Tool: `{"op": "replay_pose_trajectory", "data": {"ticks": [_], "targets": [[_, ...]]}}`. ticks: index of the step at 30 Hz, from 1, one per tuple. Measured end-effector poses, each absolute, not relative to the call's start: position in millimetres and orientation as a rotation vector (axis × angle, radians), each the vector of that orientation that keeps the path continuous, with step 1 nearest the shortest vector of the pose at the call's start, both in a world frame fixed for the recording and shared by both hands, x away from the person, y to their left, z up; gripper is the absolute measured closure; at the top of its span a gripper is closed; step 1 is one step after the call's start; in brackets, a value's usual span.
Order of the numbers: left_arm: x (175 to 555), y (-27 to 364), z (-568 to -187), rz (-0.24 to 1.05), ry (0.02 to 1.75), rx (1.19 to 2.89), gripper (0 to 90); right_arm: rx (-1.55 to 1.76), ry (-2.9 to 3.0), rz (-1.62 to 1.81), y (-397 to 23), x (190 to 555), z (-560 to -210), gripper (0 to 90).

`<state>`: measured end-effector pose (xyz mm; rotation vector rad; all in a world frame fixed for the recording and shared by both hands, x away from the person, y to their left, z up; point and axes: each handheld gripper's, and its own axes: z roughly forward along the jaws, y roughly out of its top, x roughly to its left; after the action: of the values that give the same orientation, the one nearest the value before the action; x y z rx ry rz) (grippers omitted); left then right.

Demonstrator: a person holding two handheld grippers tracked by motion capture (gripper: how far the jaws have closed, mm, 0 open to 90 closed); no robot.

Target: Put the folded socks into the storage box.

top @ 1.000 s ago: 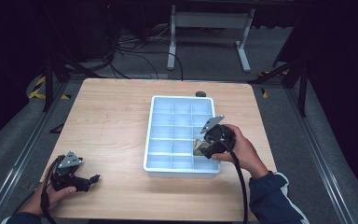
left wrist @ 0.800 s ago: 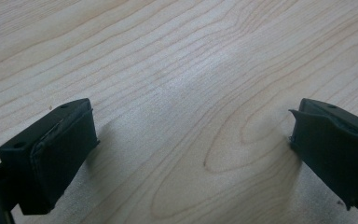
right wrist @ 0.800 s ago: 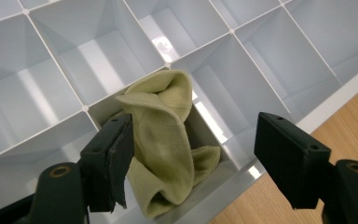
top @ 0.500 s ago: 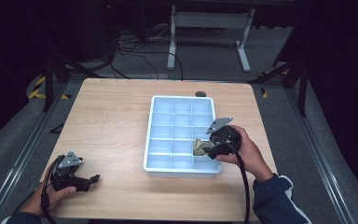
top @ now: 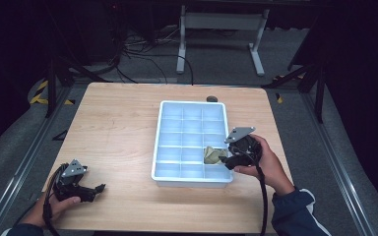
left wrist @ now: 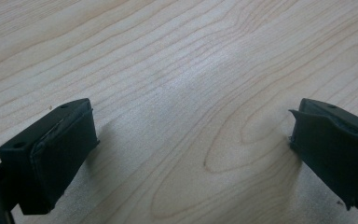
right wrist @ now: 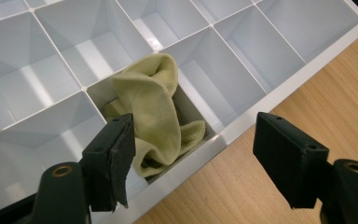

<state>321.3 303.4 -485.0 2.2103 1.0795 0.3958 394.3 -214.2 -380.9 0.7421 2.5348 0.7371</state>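
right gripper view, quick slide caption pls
Open right tongs above a yellow-green sock bunched in an edge cell of the white compartment tray.

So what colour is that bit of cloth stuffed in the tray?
Pale yellow-green. The cloth shows best in the right gripper view, bunched in one compartment of the white tray.

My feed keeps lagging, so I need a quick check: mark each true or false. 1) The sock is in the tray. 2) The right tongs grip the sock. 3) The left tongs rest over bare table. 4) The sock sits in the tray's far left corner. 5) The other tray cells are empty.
1) True: the sock lies bunched in one cell of the tray.
2) False: the right tongs stand open, with nothing between them.
3) True: the left tongs are open over the table.
4) False: it is in the right column, second row from the near edge.
5) True: no other cell holds anything.
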Motion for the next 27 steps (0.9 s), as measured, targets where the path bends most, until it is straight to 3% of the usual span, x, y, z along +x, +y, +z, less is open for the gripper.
{"op": "replay_pose_trajectory", "data": {"ticks": [27], "targets": [[321.2,303.2,-485.2,0.398,1.081,2.207,0.5,0.742,2.484,0.816,-245.2,370.7,-385.0,31.2]]}}
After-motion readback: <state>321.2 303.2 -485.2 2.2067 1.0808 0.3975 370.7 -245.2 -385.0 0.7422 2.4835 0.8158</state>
